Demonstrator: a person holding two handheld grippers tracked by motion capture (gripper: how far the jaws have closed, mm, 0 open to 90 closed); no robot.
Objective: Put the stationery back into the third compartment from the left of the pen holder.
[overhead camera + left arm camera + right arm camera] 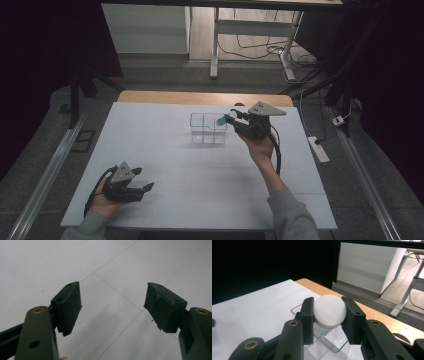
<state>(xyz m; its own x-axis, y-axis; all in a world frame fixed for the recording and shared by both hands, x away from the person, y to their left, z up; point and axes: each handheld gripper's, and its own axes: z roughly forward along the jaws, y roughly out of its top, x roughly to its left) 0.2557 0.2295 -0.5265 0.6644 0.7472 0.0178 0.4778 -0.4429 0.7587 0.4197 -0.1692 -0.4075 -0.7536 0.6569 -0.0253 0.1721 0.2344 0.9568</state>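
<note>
White domed cap (329, 310) clamped in right tongs (329, 320), clear square box (208, 129) below, left tongs (112, 307) agape.

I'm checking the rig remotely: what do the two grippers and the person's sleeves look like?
Both are matte black two-jaw tools with brass-coloured pivot rivets. The left gripper and right gripper each carry a grey three-cornered plate on top and trail a black cable. The jaw pads are flat, dark and finely textured. The person wears grey long sleeves.

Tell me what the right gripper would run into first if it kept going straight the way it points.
Probably the clear divided container. The right gripper, shut on a white-capped object, points toward it, and the object already hangs at its near rim. Depth is hard to judge, so it might pass just above the rim.
</note>
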